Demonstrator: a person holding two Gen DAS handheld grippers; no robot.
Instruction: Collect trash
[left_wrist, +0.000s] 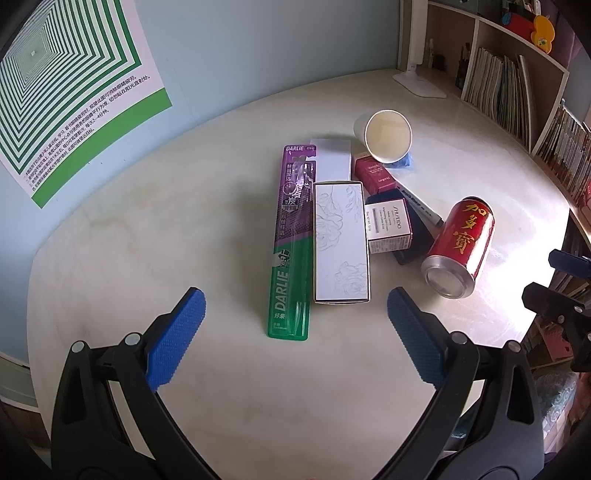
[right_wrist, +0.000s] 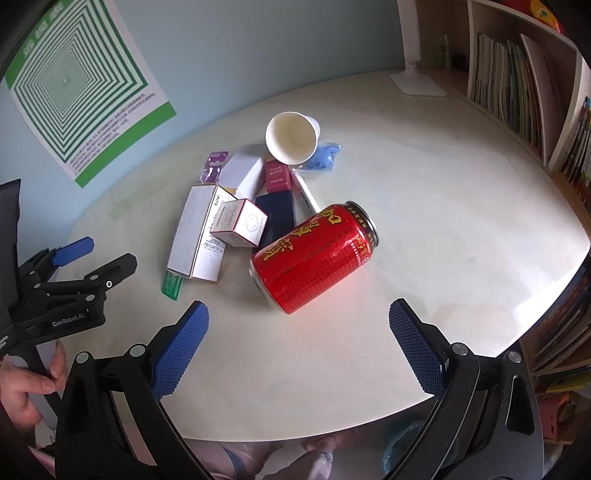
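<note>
Your right tool (right_wrist: 297, 332) hangs with its fingers spread wide and nothing between them, and the red can (right_wrist: 314, 254) lies on its side on the tabletop (right_wrist: 461, 229) just ahead of it, bottom end nearest you and a little left of the tool's centre line. Expect thin metal — light if drained, smooth and round, so it will likely roll or squirt out unless you close across the middle of the barrel, pads on opposite sides; whether any liquid is left inside you cannot tell from here. Beyond the can, further from the tool, the paper cup (right_wrist: 291, 137) rests tipped over with its mouth towards you and looks empty; it should crush easily, so pinch it gently by the rim wall. Your left tool (left_wrist: 295, 328) is also spread apart and holds nothing. Directly ahead of it, between the lines of its fingers, lie the toothbrush pack (left_wrist: 291, 243) and, touching its right edge, the long white box (left_wrist: 341, 240) — both flat, light and stiff, best taken across the narrow width near the close end. The small square box (left_wrist: 389, 225) sits beyond, right of the long one, leaning on a dark flat item. No bin or bag for the trash shows in either view.
</note>
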